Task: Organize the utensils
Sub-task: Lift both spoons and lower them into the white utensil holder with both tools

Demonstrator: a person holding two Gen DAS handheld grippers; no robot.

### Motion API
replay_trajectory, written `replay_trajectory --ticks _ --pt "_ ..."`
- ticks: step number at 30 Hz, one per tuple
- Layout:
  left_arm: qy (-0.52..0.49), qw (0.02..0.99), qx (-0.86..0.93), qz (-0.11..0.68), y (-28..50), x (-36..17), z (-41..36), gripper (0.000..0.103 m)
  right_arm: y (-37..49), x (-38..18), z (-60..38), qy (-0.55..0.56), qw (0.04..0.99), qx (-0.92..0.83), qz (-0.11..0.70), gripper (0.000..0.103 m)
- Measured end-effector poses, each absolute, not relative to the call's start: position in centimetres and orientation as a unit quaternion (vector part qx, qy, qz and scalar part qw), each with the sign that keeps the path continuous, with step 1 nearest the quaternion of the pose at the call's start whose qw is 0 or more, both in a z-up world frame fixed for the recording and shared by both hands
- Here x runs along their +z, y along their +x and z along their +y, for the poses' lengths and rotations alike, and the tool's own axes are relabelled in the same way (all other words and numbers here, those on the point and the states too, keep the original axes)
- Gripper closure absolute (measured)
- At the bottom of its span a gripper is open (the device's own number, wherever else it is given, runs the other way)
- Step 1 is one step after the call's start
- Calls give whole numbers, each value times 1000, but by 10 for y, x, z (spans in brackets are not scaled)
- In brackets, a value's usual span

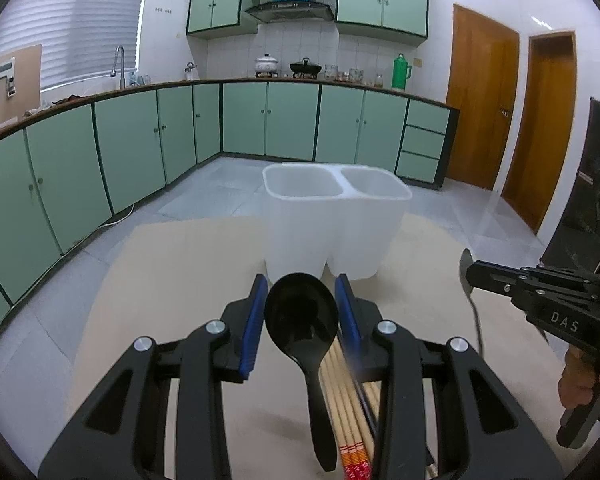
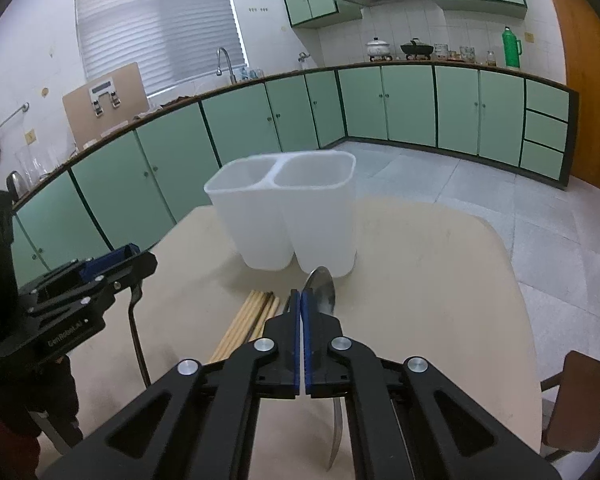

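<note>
Beige table [image 2: 440, 264], green kitchen cabinets [image 2: 412, 104]

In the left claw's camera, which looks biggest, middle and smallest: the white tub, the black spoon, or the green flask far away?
1. White plastic two-compartment tub: biggest.
2. Black plastic spoon: next, though it sits right at the camera, which swells it, so this gap is unsure.
3. Green flask on the far counter: smallest, mostly because it's far off.

Left gripper [image 1: 302, 300] fingers stand partly apart at lower centre; right gripper [image 2: 301, 300] fingers are pressed together, both angled downward.
</note>
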State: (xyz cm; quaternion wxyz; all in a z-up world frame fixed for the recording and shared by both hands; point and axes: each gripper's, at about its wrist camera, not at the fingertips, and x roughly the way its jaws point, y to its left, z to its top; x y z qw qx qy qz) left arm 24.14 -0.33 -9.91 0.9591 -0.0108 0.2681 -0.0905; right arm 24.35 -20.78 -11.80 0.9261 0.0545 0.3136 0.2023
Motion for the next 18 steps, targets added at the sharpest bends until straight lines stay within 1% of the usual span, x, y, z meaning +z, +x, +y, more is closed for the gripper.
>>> replay_trajectory --ticks 5,10,14,18 --pt "-9 968 -95 233 245 -81 -3 70 247 -93 -211 71 934 221 272 102" --pt "-11 978 -95 187 256 -45 -7 70 260 -66 -215 87 940 231 235 102" --pt "-15 984 -95 148 278 -14 -16 70 280 -38 -215 98 948 232 194 102" --pt "1 989 -86 120 303 2 -32 70 304 -17 -213 101 956 225 160 102"
